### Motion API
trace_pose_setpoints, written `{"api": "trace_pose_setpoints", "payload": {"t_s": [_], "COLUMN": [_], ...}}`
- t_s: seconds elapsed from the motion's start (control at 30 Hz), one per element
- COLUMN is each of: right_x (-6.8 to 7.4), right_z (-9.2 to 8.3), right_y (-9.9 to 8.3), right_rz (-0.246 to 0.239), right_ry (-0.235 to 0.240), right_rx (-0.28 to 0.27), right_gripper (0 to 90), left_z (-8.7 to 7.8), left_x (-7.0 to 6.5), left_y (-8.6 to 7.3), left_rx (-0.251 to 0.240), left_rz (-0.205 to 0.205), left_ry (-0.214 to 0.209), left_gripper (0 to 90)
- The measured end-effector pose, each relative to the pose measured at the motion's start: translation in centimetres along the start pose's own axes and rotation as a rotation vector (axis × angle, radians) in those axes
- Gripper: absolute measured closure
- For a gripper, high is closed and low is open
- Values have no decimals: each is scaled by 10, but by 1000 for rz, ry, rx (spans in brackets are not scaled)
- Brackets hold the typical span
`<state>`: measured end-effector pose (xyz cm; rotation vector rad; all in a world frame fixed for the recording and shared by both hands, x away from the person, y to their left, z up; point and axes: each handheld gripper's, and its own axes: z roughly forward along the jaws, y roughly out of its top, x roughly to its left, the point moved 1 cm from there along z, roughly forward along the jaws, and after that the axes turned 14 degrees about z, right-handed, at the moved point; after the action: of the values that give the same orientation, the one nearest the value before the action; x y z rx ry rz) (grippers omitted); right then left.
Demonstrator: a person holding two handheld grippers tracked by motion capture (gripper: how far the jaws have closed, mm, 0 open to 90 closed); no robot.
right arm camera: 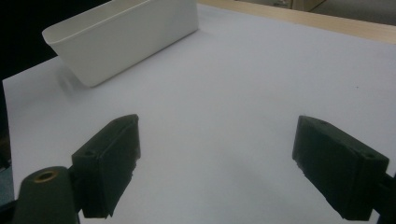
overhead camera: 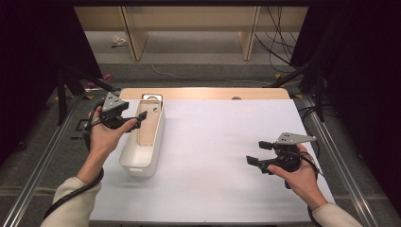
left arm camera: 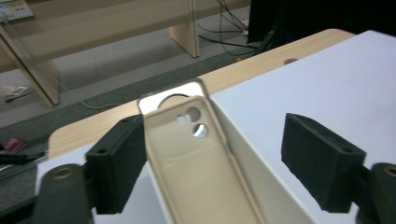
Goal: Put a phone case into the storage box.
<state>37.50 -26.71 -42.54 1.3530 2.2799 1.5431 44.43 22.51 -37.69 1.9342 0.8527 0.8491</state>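
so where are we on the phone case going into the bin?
Looks done: the beige phone case lies inside the white bin, its far end leaning on the rim. In hand: nothing; the left hand-held gripper stands open around the case, pads clear. The right hand-held gripper is open over bare table. Left: probably just withdrawing.

A lab recording bay is indicated by black curtains [overhead camera: 28, 71] at both frame edges, loose cables [overhead camera: 276, 40] upper right, and aluminium rails [overhead camera: 35, 184] lower left.

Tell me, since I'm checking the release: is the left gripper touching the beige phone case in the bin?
Cannot tell. In the left gripper view, the left gripper is open, but one pad overlaps the phone case edge.
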Motion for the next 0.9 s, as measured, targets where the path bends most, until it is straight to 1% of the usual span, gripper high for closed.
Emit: {"api": "trace_pose_setpoints", "payload": {"t_s": [0.03,0.07,0.27,0.33,0.47,0.53,0.7,0.9], "right_x": [0,-1,-2,-2,-2,-2,-5,-7], "right_z": [0,0,0,0,0,-1,-5,-7], "right_y": [0,0,0,0,0,0,-2,-4], "right_rz": [1,1,3,2,2,-2,1,3], "right_ry": [-1,-2,-4,-4,-6,-6,-13,-15], "right_rx": [0,-1,-1,0,1,2,2,2], "right_gripper": [160,160,159,159,159,159,159,160], "left_z": [-2,-6,-19,-22,-27,-31,-38,-42], "left_x": [-3,-7,-28,-36,-52,-60,-71,-81], "left_y": [0,-1,-6,-8,-10,-12,-16,-27], "left_rx": [1,-5,-40,-51,-64,-76,-89,-95], "left_rz": [-8,-14,-22,-19,5,5,19,33], "left_ry": [-9,-21,-77,-94,-135,-152,-164,-169], "left_gripper": [158,154,107,99,67,58,49,45]}}
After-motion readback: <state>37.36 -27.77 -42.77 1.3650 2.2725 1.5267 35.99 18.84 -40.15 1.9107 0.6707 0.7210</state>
